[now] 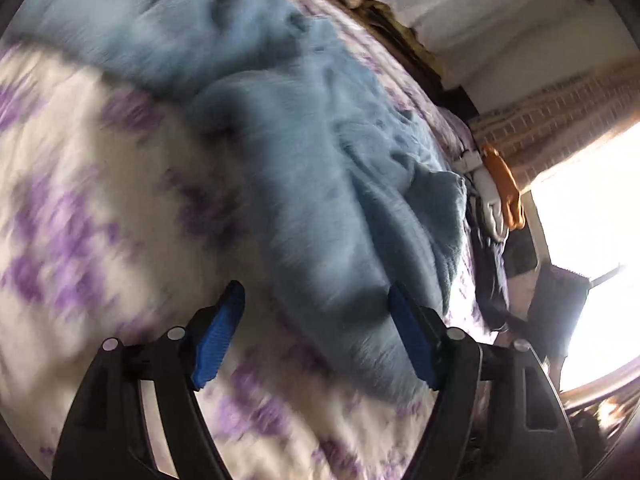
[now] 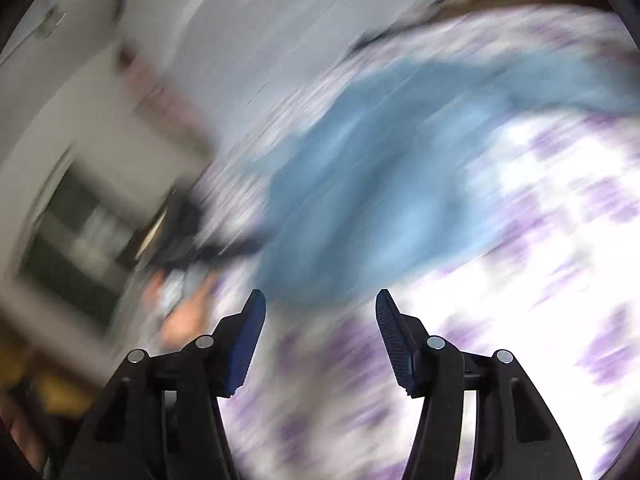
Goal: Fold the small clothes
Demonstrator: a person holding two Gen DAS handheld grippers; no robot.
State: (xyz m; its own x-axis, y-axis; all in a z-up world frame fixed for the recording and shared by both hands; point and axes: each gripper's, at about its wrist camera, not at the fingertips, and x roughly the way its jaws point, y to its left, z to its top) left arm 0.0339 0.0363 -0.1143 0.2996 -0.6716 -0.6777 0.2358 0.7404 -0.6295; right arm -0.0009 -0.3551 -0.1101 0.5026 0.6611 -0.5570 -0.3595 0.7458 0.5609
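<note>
Jaws apart, blue garment (image 1: 304, 168) on bedspread (image 1: 80, 184)

Looks like a bedroom in someone's home. There's a bed with a white and purple patterned bedspread (image 1: 80, 208) taking up most of both views, a fuzzy light blue garment (image 1: 320, 184) lying on it, plain white walls (image 1: 500, 20), a patterned curtain (image 1: 560, 112) next to a bright window (image 1: 592, 240), and other clothes (image 1: 500, 196) piled at the bed's edge.

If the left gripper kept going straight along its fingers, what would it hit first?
Most likely the light blue garment lying on the purple-patterned bedspread; the open left gripper points at its near end, though blur makes depth uncertain.
</note>
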